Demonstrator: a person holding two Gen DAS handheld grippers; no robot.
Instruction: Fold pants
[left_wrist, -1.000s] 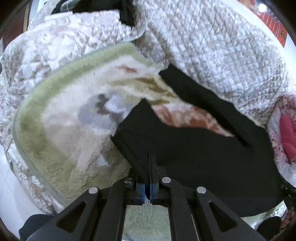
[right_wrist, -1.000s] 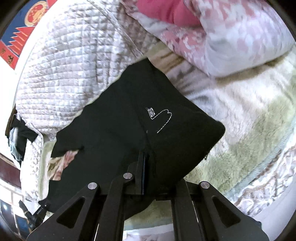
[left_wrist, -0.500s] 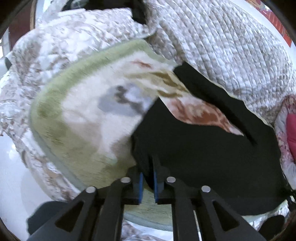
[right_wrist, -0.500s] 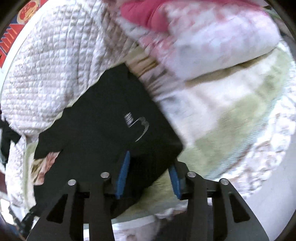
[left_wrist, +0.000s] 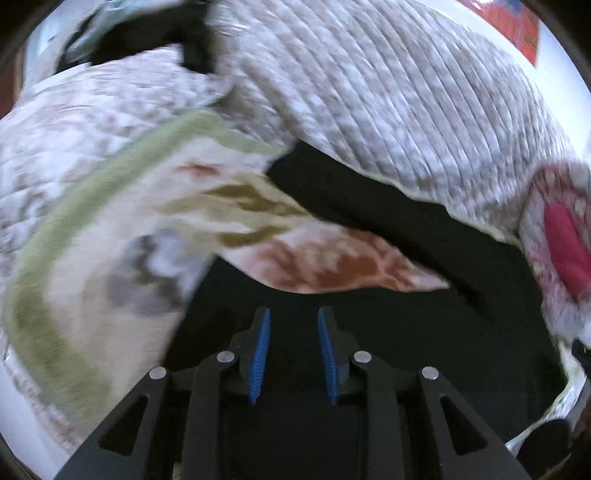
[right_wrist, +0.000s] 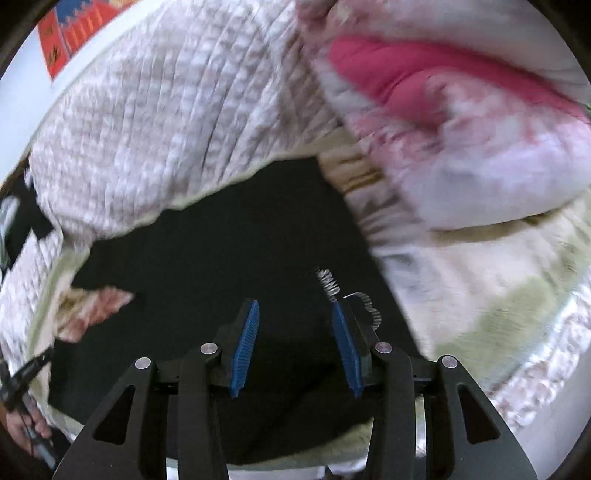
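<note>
both views ride the grippers, looking steeply down and forward along the fingers, close over the bed. the left wrist view faces the black pants and fleece blanket; the right wrist view faces the pants beside a pink pillow. both share the pants and the quilted cover behind.
</note>
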